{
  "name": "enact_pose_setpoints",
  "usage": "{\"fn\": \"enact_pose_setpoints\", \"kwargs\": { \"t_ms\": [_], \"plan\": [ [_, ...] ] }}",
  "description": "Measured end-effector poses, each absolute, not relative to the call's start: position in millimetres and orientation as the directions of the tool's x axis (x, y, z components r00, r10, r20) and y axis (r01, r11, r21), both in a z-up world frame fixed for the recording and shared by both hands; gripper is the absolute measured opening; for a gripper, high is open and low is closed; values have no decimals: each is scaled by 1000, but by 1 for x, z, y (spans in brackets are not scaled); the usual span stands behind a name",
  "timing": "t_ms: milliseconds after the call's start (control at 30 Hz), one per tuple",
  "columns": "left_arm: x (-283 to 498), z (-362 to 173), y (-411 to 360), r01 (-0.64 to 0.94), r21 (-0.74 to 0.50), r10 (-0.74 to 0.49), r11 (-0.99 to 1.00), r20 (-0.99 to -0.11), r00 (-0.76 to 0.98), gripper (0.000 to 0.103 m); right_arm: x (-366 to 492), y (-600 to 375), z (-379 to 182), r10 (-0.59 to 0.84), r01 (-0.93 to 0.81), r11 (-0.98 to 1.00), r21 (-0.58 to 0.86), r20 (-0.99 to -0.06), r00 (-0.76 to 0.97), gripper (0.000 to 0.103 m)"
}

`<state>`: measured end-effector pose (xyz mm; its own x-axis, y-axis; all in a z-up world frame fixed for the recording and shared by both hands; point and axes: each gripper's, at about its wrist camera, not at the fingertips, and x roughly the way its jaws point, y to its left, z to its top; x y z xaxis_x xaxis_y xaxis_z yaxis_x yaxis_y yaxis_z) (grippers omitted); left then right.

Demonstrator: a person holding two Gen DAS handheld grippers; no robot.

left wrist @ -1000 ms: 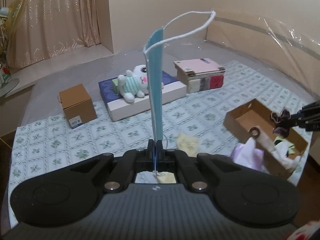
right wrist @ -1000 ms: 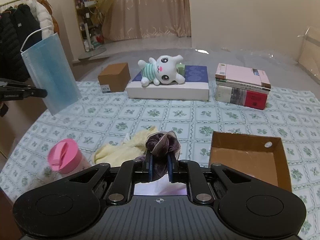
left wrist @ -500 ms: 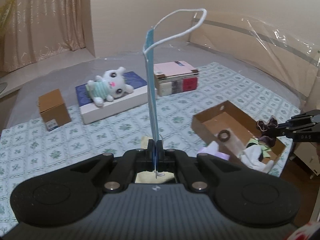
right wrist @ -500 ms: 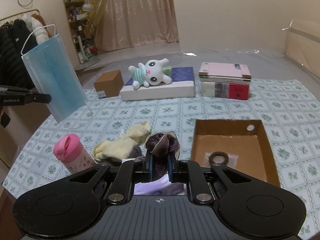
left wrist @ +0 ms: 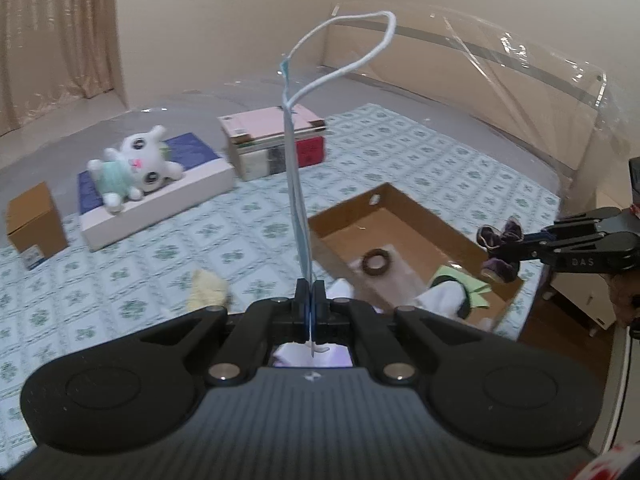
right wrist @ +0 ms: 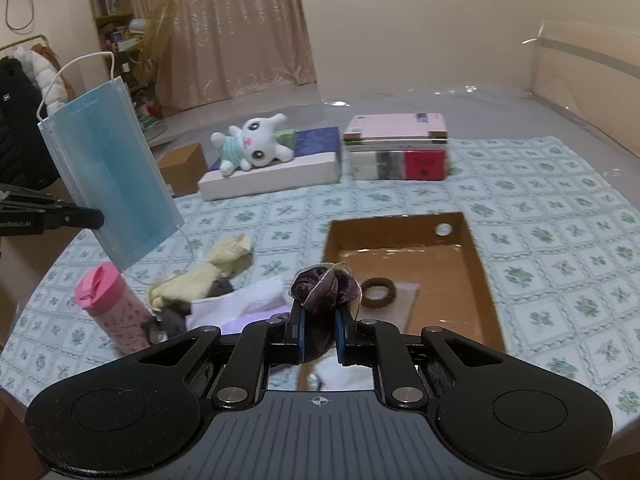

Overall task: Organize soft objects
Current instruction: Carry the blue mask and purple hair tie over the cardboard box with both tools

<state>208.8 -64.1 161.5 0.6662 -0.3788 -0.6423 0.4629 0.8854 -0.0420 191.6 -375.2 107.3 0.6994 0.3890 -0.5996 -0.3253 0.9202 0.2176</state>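
Tablecloth (right wrist: 520,208) below; left claw (left wrist: 310,292) pinches face mask (left wrist: 296,200), long axis upright.

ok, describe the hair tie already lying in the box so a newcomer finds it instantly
Find the open cardboard box on the patterned tablecloth, in front of the book stack. On its floor lies a small brown ring, the hair tie: dark, flat, unlike the bunched purple scrunchie in the right gripper.

Warm, dim indoor light fills both fisheye views. Edges curve and darken at the corners, glare streaks the clear plastic sheet (left wrist: 500,52), and the stuffed toy (left wrist: 132,168) looks motion-blurred.
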Motion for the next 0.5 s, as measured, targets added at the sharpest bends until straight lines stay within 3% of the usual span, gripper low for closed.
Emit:
{"fn": "enact_pose_setpoints", "kwargs": {
  "t_ms": [500],
  "plan": [
    [228,131,-161,577,-175,-526,798,-670,524,0,193,-430,93,339,-250,941,228,-619,709,14]
  ]
}}
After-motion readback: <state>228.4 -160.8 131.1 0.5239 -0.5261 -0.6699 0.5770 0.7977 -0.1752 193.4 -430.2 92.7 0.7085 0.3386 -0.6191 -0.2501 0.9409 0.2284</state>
